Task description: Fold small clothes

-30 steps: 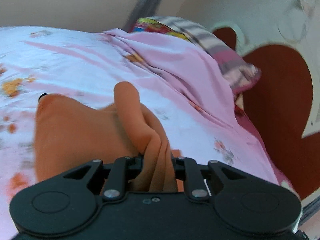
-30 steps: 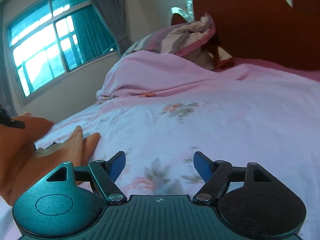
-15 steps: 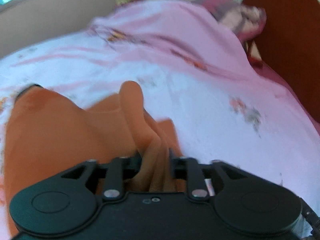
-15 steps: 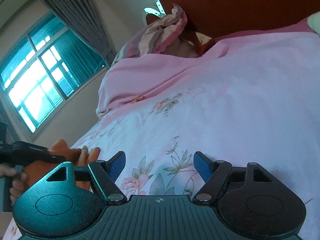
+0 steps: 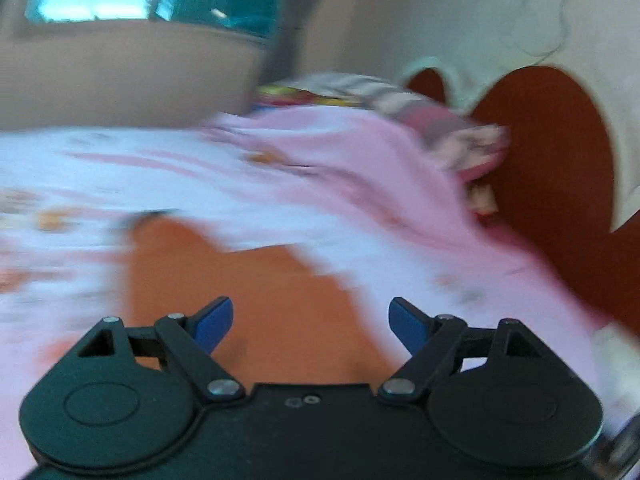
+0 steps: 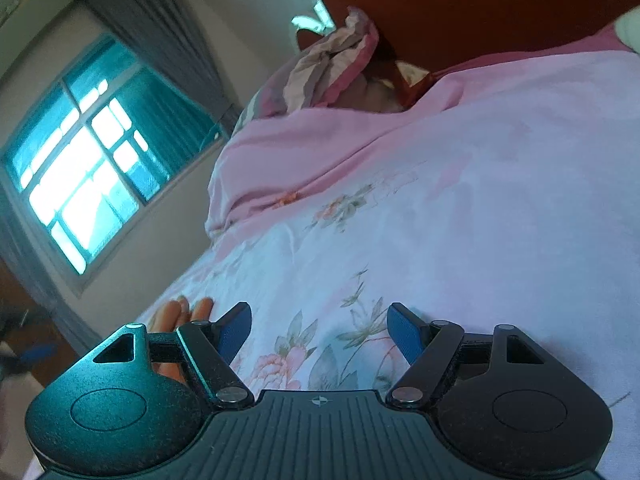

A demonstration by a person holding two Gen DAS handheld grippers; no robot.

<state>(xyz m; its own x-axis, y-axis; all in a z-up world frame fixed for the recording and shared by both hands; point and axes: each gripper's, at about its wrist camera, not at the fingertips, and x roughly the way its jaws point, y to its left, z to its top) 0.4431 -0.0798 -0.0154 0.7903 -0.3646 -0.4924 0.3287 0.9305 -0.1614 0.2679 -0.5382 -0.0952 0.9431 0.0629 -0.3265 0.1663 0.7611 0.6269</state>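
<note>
An orange garment point(image 5: 240, 276) lies flat on the floral pink bedsheet point(image 5: 60, 172), blurred by motion in the left wrist view. My left gripper point(image 5: 310, 322) is open and empty just above the garment's near part. A small edge of the orange garment point(image 6: 182, 314) shows at the lower left of the right wrist view. My right gripper point(image 6: 318, 330) is open and empty, low over the floral sheet point(image 6: 460, 220) to the right of the garment.
A bunched pink duvet point(image 6: 300, 152) and a striped pillow point(image 6: 332, 64) lie by the dark red headboard point(image 6: 480, 4). A window point(image 6: 88, 168) with a grey curtain is at the left, beyond the bed's far edge.
My left gripper has opened and let go of the bunched orange garment, which now lies flat. The right gripper has tilted and stayed open over the sheet.
</note>
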